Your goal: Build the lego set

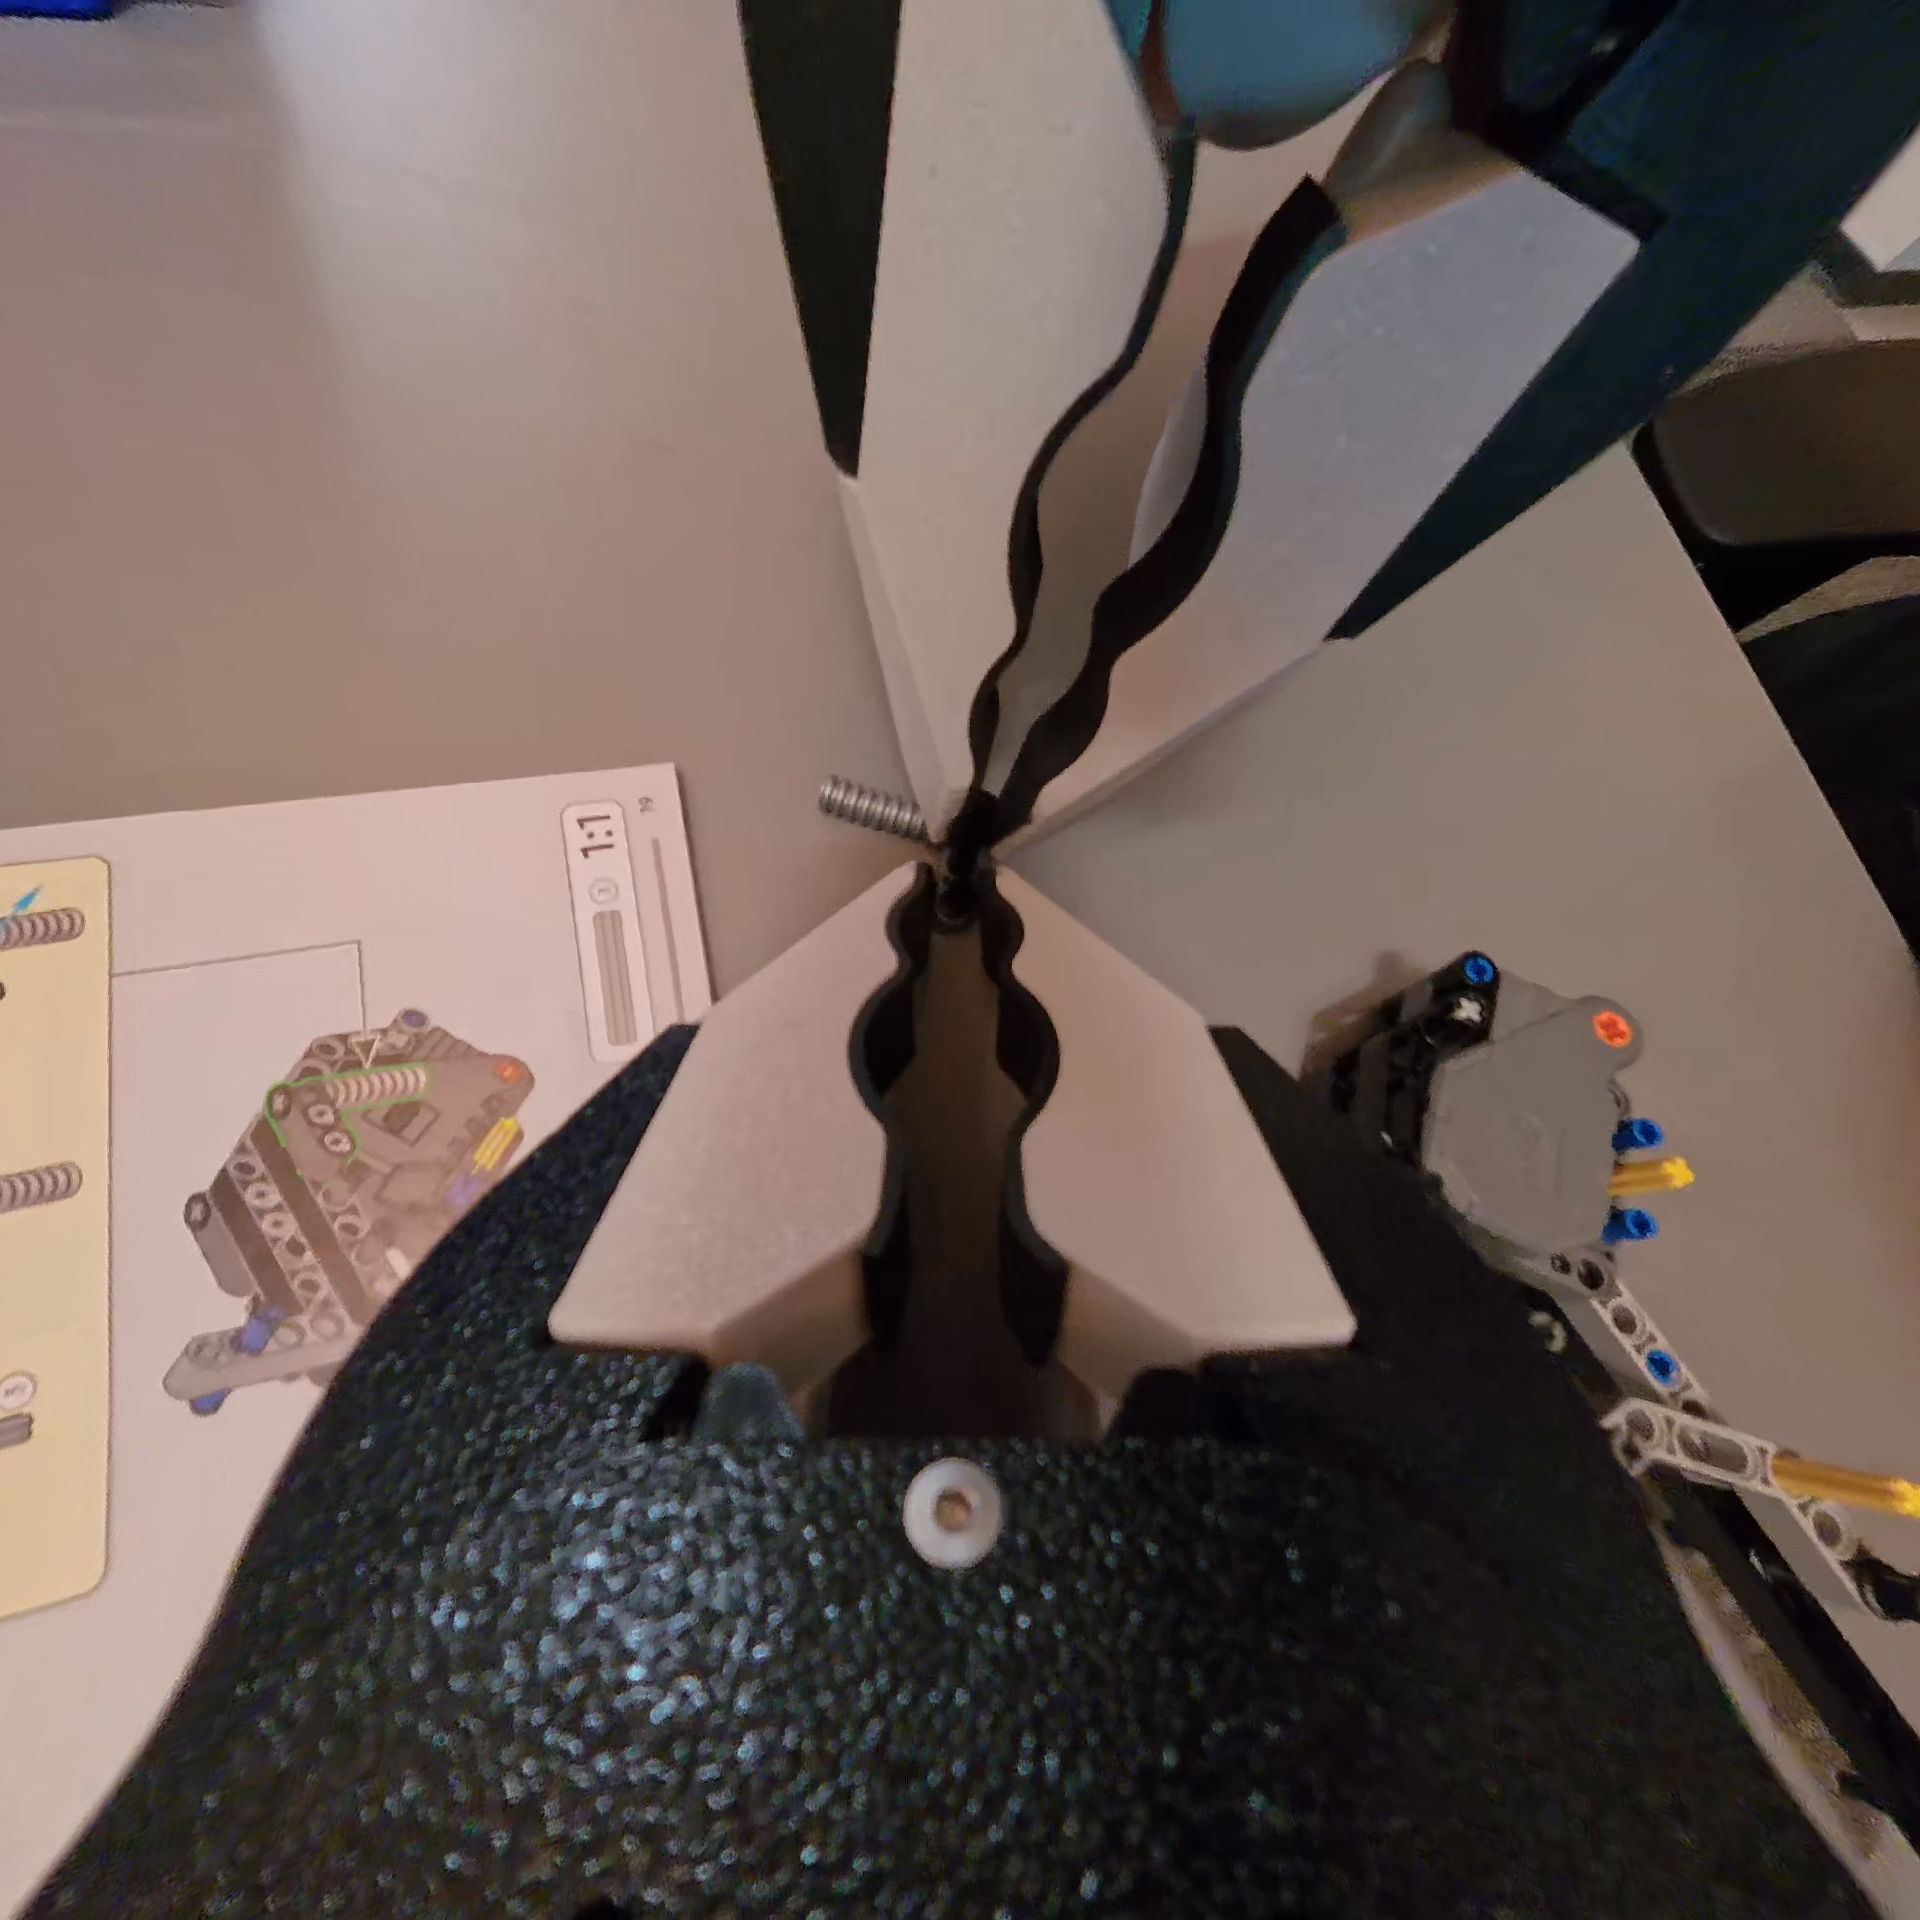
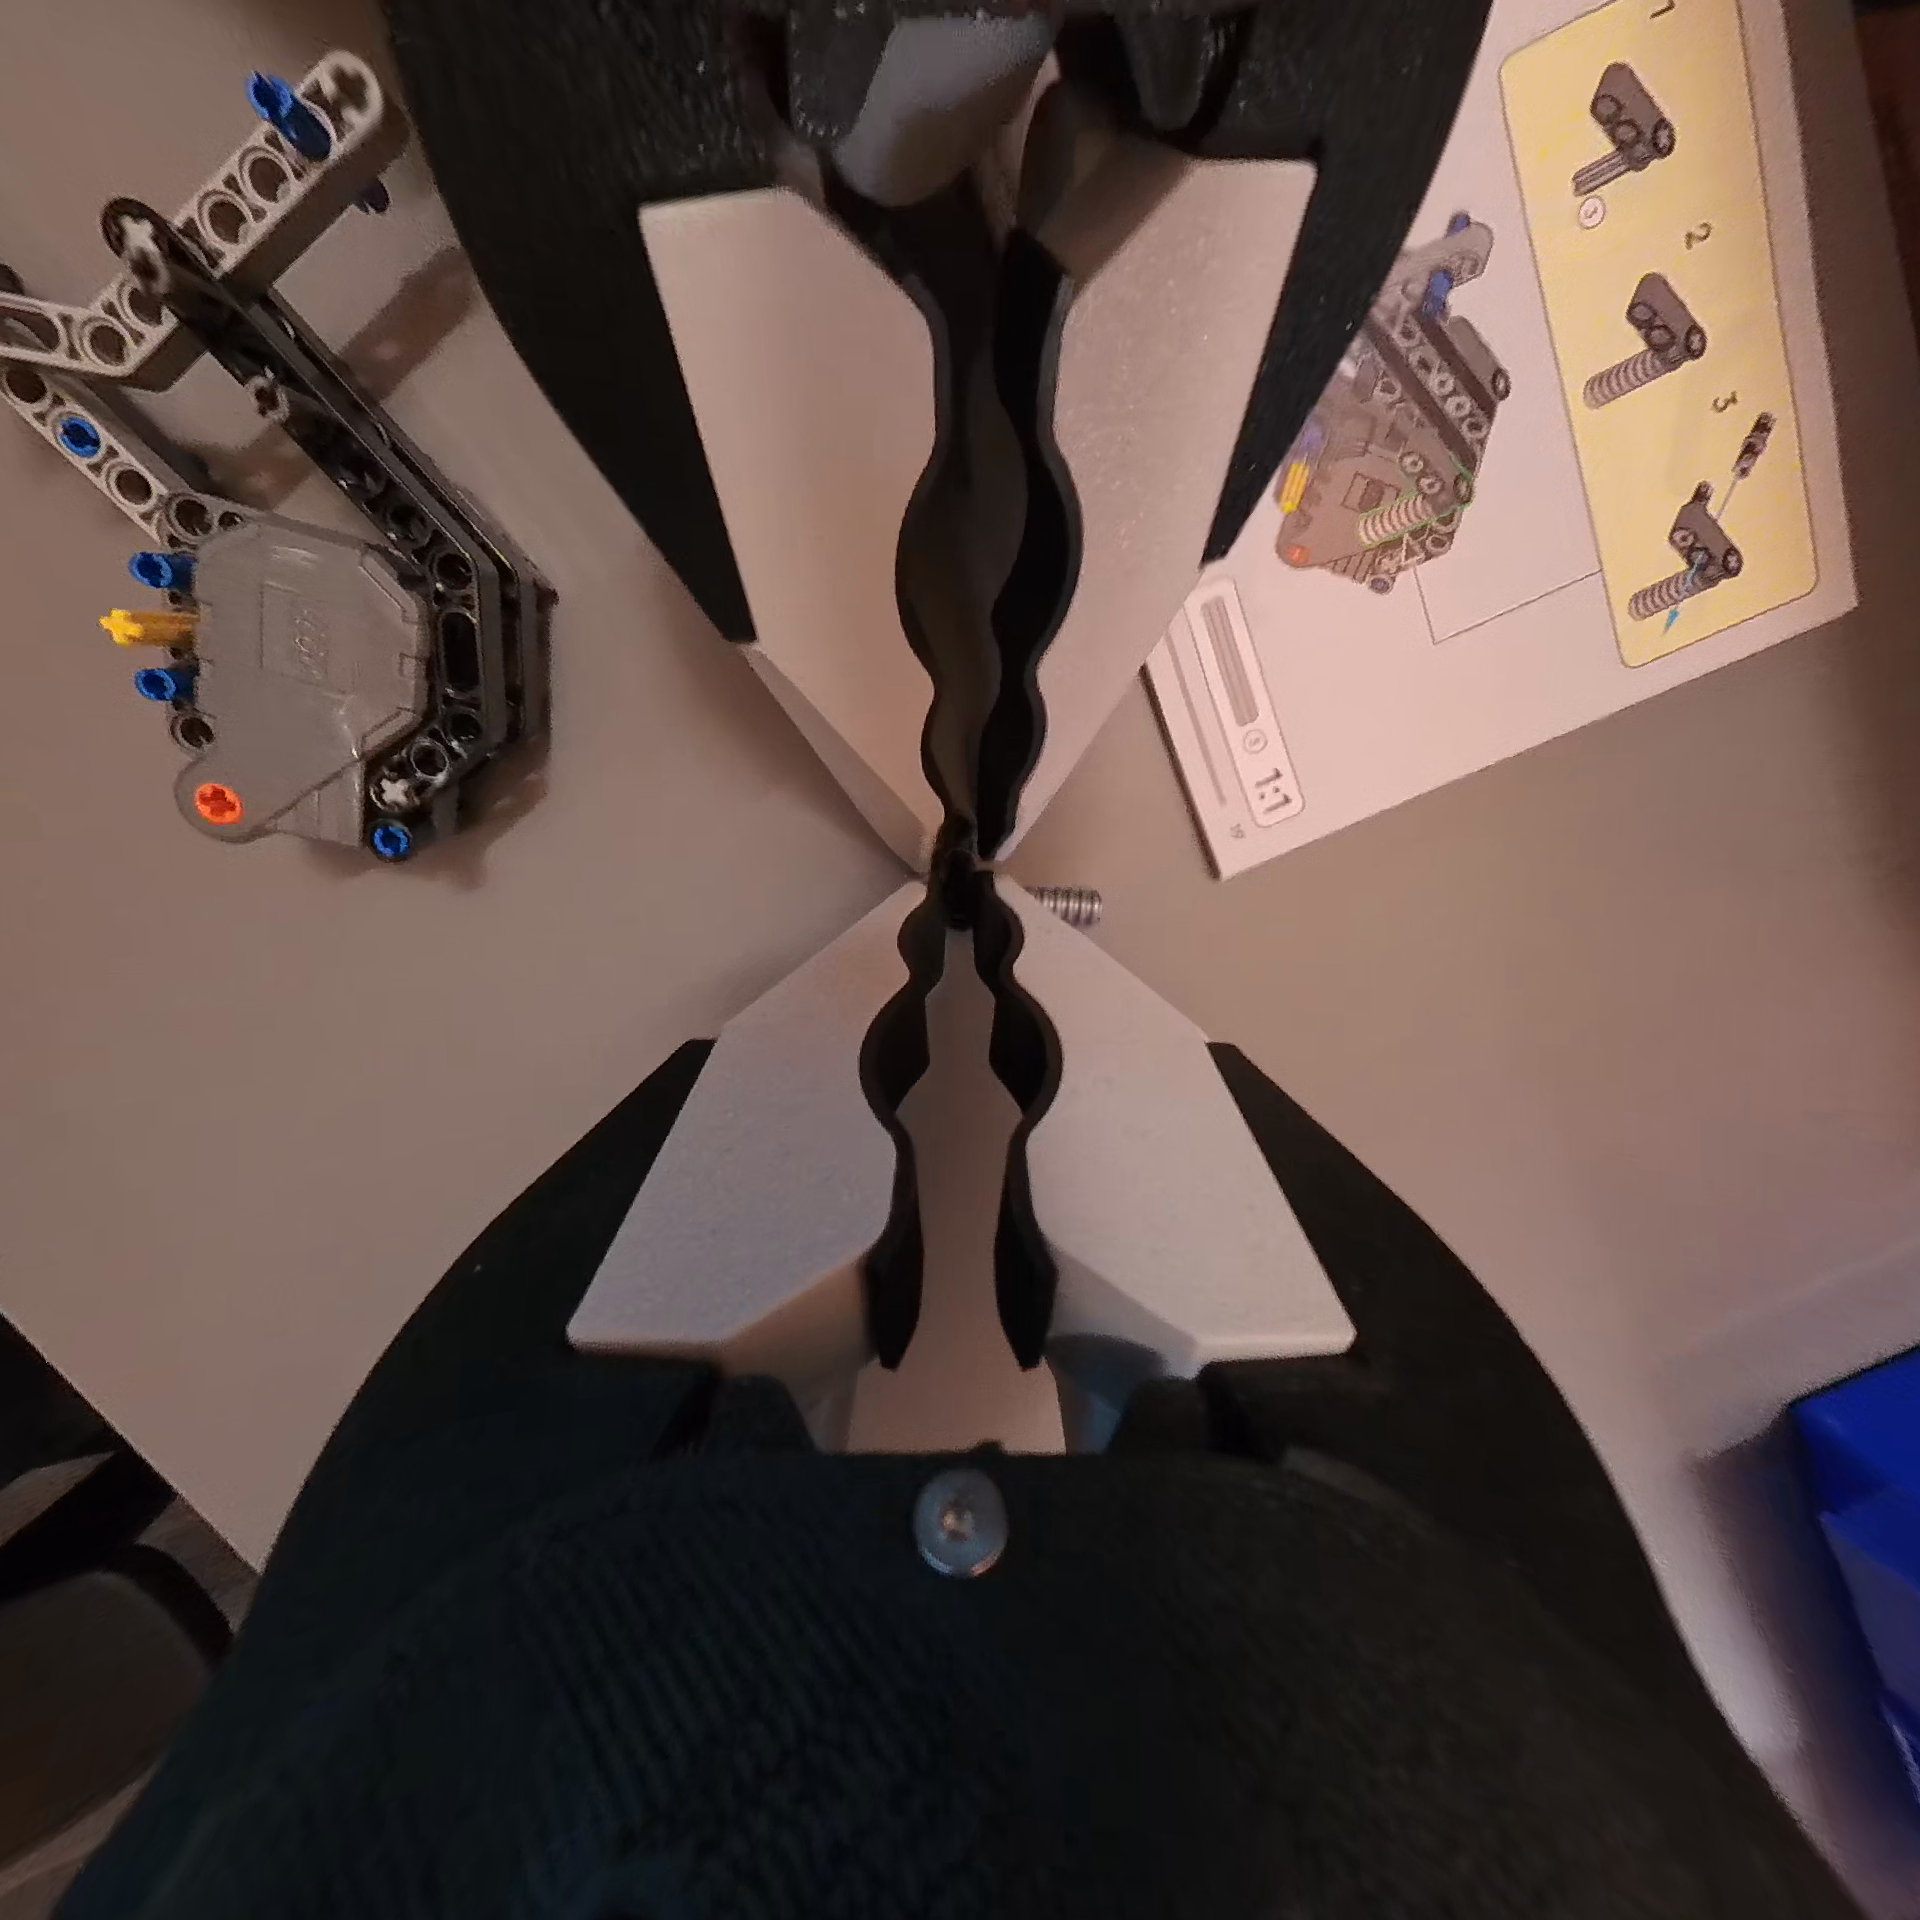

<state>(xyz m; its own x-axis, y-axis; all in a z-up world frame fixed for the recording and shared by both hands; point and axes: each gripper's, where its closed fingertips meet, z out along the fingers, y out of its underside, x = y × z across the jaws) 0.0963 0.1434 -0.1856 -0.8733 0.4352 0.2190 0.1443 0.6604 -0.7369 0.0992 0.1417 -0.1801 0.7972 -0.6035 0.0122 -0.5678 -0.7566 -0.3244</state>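
Note:
My left gripper [image 1: 951,899] and right gripper [image 1: 971,821] meet tip to tip above the table, both shut on a small black Lego part [image 1: 961,857]. A grey metal spring [image 1: 873,805] sticks out sideways from the right gripper's tips. I cannot tell whether the spring is joined to the black part. The right wrist view shows the same meeting: right gripper [image 2: 961,909] below, left gripper [image 2: 961,831] above, black part [image 2: 961,868] between, spring [image 2: 1070,899] beside. The part-built grey and black Lego model [image 1: 1507,1122] with blue and yellow pins lies on the table; it also shows in the right wrist view [image 2: 312,675].
The open instruction booklet [image 1: 364,1039] lies flat on the table, also seen in the right wrist view [image 2: 1507,468]. A blue box [image 2: 1860,1558] stands by the table edge. A dark chair [image 1: 1818,468] is beyond the curved table edge [image 1: 1766,675]. The tips of both grippers are at nearly the same place.

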